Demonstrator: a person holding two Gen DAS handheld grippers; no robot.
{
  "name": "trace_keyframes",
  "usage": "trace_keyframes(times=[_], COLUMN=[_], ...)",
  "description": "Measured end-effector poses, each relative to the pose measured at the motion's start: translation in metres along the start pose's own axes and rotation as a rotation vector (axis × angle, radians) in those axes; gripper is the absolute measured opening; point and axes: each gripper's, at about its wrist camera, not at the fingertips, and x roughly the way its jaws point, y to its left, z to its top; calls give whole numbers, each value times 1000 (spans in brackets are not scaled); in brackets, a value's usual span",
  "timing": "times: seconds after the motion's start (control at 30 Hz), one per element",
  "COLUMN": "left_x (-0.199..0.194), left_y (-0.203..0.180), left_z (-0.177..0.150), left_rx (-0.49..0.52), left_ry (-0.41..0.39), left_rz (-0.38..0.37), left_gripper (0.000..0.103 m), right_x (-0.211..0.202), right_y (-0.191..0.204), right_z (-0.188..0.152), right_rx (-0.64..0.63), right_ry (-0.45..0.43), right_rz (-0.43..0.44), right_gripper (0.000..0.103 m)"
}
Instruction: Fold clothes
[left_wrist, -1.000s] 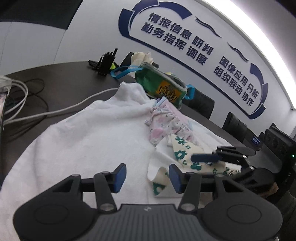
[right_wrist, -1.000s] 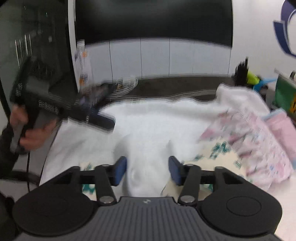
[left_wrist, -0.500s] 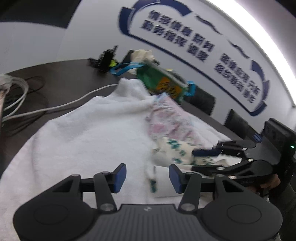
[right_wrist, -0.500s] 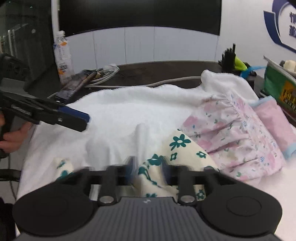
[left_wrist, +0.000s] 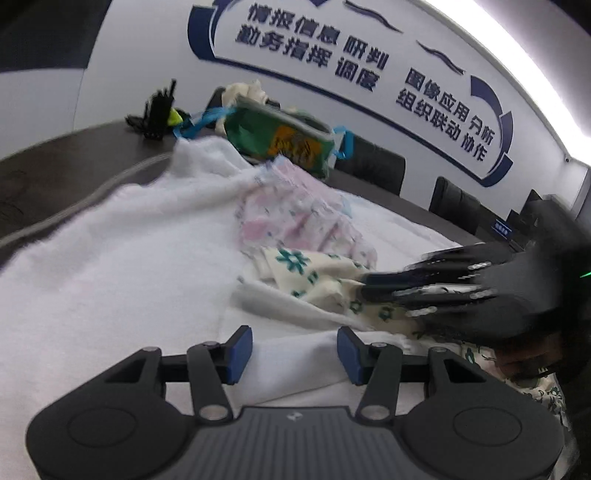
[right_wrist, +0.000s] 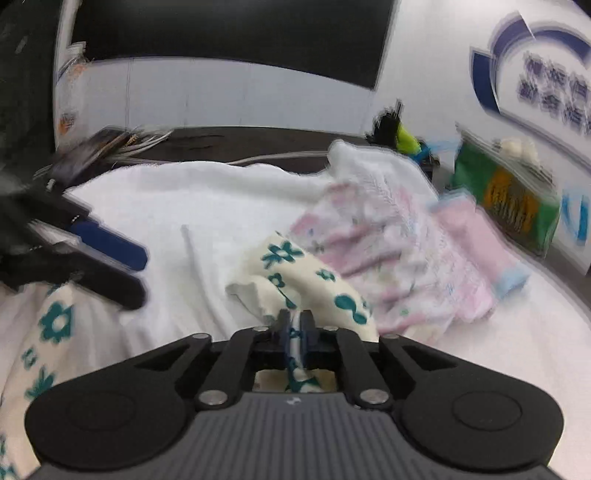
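A cream garment with teal flowers (left_wrist: 306, 273) (right_wrist: 295, 266) lies crumpled on a white towel (left_wrist: 110, 258) (right_wrist: 203, 199). A pink floral garment (left_wrist: 295, 218) (right_wrist: 399, 251) sits just behind it. My right gripper (right_wrist: 295, 325) (left_wrist: 388, 291) is closing its jaws, and the pads pinch a fold of the cream garment. My left gripper (left_wrist: 291, 347) (right_wrist: 110, 266) is open and hovers low over a raised fold of white towel, left of the cream garment. Nothing is pressed by its pads.
A green bag with blue straps (left_wrist: 277, 140) (right_wrist: 509, 195) stands behind the clothes. A black holder (left_wrist: 157, 114) (right_wrist: 386, 127) sits at the dark table's far end. Cables (right_wrist: 140, 142) and a bottle (right_wrist: 68, 92) lie to the left. Black chairs (left_wrist: 373, 166) line the wall.
My right gripper's jaws have come together on the cream garment's fold. My left gripper has slid across the towel, closer to the cream garment and the right gripper.
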Motion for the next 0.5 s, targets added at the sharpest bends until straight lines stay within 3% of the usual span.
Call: trace_keyframes(times=[0.07,0.13,0.2,0.3,0.4,0.5], left_x=[-18,-33,-40,-34,-17,-8], left_y=[7,8,0,-28,-63,-81], left_z=[3,5,2,-8,-25,-40], left_rx=[8,45,99,169,309,448], left_ry=[-37,-53,-28,49,109,145], left_rz=[-35,-130,-266,-447,-497,-407], left_gripper=[49,50,52,59,59,59], right_x=[-49,-112,-173,-234,-266,-283], right_y=[-10,-19,-21,-11,6,25], right_z=[4,-5,-27,-78,-132,-176], right_rx=[22,46,56,135,225,319], right_ry=[-80,-164,-212,-162,-57,-11], right_rz=[-47,-157,-256,-331,-410,-412], right_gripper=[13,43,49,49,49,49])
